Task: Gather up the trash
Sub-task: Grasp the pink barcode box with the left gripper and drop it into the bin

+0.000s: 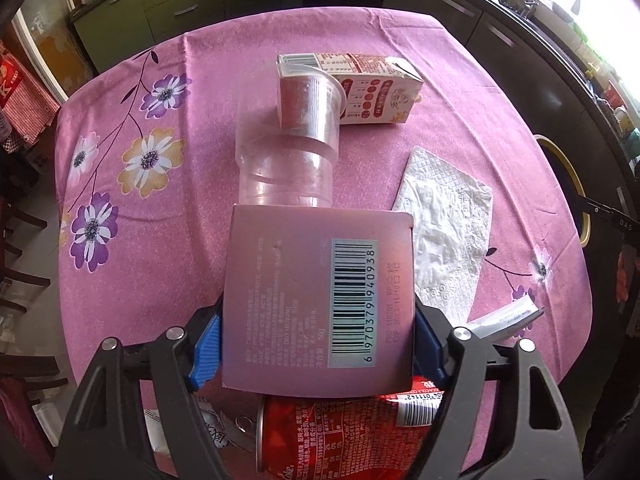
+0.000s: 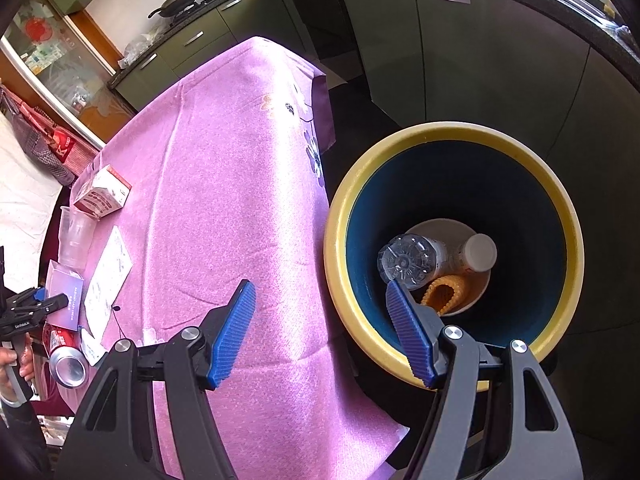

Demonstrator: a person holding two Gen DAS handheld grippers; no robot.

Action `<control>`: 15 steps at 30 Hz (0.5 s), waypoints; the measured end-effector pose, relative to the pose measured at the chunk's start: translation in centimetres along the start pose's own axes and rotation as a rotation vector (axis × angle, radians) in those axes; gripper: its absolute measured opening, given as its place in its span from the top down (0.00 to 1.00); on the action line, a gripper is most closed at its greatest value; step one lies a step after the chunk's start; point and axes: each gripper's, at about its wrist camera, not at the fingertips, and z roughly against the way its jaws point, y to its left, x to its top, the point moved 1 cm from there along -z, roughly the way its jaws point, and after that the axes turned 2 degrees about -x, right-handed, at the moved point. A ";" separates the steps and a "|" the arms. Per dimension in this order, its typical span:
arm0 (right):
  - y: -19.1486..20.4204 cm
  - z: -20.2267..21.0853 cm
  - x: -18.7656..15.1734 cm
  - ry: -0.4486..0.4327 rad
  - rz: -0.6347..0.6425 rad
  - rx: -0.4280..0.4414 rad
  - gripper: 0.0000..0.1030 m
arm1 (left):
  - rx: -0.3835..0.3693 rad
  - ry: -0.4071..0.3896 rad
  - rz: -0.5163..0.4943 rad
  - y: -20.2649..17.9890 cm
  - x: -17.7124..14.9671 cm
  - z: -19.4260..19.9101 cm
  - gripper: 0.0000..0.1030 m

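Only the right view shows the bin [image 2: 560, 208], right tool [image 2: 320, 328] apart; left tool [image 1: 316, 344] clamps the pink box [image 1: 296, 300].

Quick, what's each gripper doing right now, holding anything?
Left gripper: closed on the pink box.
Right gripper: open, empty, beside the yellow-rimmed bin.

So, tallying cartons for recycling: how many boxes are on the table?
2: a pink box between the left gripper's pads, and a milk carton lying beyond the cups.
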 end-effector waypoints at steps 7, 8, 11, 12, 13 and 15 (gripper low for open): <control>0.3 0.0 0.2 -0.001 0.004 0.002 0.34 | -0.012 -0.061 -0.021 -0.9 0.3 2.5 0.29; 0.3 0.0 0.2 -0.002 0.005 0.002 0.34 | -0.012 -0.068 -0.026 -1.2 0.5 2.8 0.29; 0.2 0.4 0.1 -0.008 0.005 0.002 0.34 | -0.018 -0.094 -0.062 -2.4 0.8 3.7 0.29; 0.1 0.6 0.1 -0.012 0.003 0.001 0.34 | -0.026 -0.100 -0.078 -3.1 0.9 3.9 0.29; -0.1 0.9 0.1 -0.016 0.001 -0.001 0.34 | -0.038 -0.106 -0.099 -4.0 1.1 4.2 0.29; -0.7 1.6 0.0 -0.029 -0.006 -0.008 0.34 | -0.057 -0.118 -0.148 -6.0 1.7 4.6 0.29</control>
